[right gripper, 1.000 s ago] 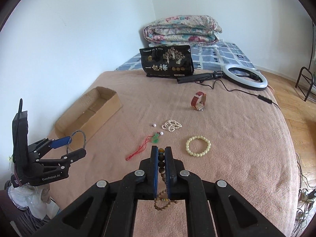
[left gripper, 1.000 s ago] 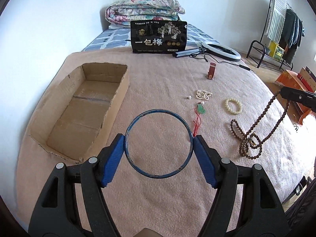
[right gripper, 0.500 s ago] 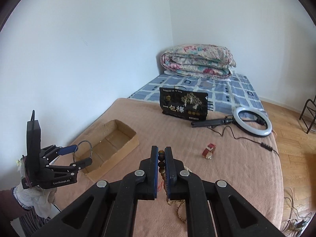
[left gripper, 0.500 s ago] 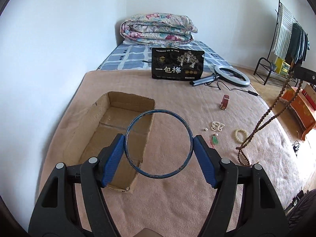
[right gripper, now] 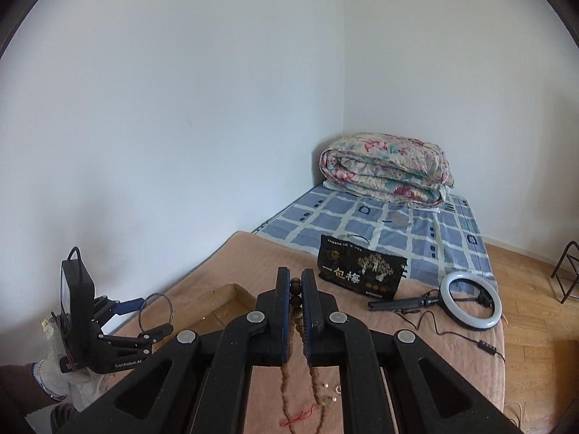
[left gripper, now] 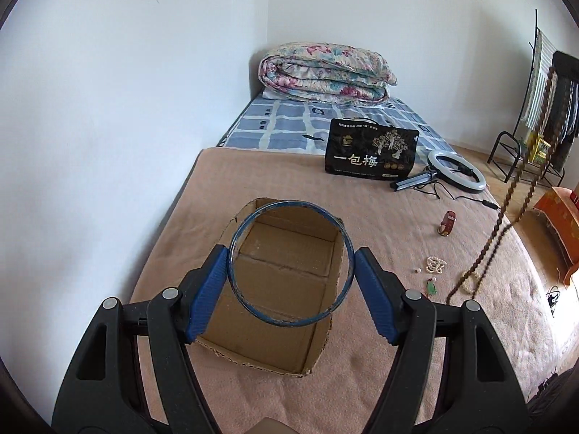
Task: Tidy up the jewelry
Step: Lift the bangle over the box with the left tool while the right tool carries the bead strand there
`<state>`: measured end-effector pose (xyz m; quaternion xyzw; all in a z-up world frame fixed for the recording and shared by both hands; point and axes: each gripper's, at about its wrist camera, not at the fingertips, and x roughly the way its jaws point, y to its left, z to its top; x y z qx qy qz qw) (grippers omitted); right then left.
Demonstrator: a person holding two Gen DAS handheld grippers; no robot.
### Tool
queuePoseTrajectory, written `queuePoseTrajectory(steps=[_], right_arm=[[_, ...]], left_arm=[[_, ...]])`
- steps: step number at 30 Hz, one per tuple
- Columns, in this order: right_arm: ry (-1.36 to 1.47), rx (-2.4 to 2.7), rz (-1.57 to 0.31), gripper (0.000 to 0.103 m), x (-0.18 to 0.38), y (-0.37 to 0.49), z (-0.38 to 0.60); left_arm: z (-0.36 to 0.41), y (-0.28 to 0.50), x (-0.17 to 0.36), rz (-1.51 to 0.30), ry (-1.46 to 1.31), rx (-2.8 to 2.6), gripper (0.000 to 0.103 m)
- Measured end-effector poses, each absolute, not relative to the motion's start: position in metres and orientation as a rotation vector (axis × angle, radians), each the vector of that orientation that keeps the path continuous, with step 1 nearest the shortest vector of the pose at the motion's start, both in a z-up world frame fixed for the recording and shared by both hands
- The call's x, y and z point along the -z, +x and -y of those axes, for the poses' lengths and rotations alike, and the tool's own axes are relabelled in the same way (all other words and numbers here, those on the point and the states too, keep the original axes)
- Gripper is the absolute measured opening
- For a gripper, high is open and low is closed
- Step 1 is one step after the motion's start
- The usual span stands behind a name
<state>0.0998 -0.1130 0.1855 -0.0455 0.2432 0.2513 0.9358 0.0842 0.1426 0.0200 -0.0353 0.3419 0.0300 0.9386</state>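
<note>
My left gripper (left gripper: 291,271) is shut on a thin blue bangle (left gripper: 289,322), its blue pads pressing on the ring's two sides. It hangs above the open cardboard box (left gripper: 325,340) on the pink blanket. My right gripper (right gripper: 296,289) is raised high and shut on a long brown bead necklace (right gripper: 295,285), whose strands (left gripper: 506,217) hang down towards the blanket. On the blanket lie a red watch (left gripper: 448,222), a pearl cluster (left gripper: 435,264), a green pendant (left gripper: 431,288) and a cream bracelet (left gripper: 470,284). The right wrist view also shows the left gripper (right gripper: 155,311), held by a gloved hand.
A black printed bag (left gripper: 371,153) stands at the blanket's far edge, with a ring light (left gripper: 456,171) and its cable beside it. A folded floral quilt (left gripper: 325,72) lies in the corner. The wall runs along the left; a clothes rack (left gripper: 542,108) stands at the right.
Both grippers have risen. The left one carried the bangle leftward from over the blanket to over the box. The right one lifted the bead necklace, which now hangs long.
</note>
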Motion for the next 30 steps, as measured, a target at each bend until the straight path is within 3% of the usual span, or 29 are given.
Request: queuePoseTrajectory(steps=[12, 30], right_arm=[[-0.138, -0.571, -0.446, 0.003, -0.233, 0.150, 0.029], [-0.134, -0.603, -0.582, 0.003, -0.166, 0.220, -0.028]], left_arm=[[-0.177, 0.099, -0.009, -0.713, -0.091, -0.102, 0.073], [-0.198, 0.110, 0.055, -0.811, -0.099, -0.125, 0.073]])
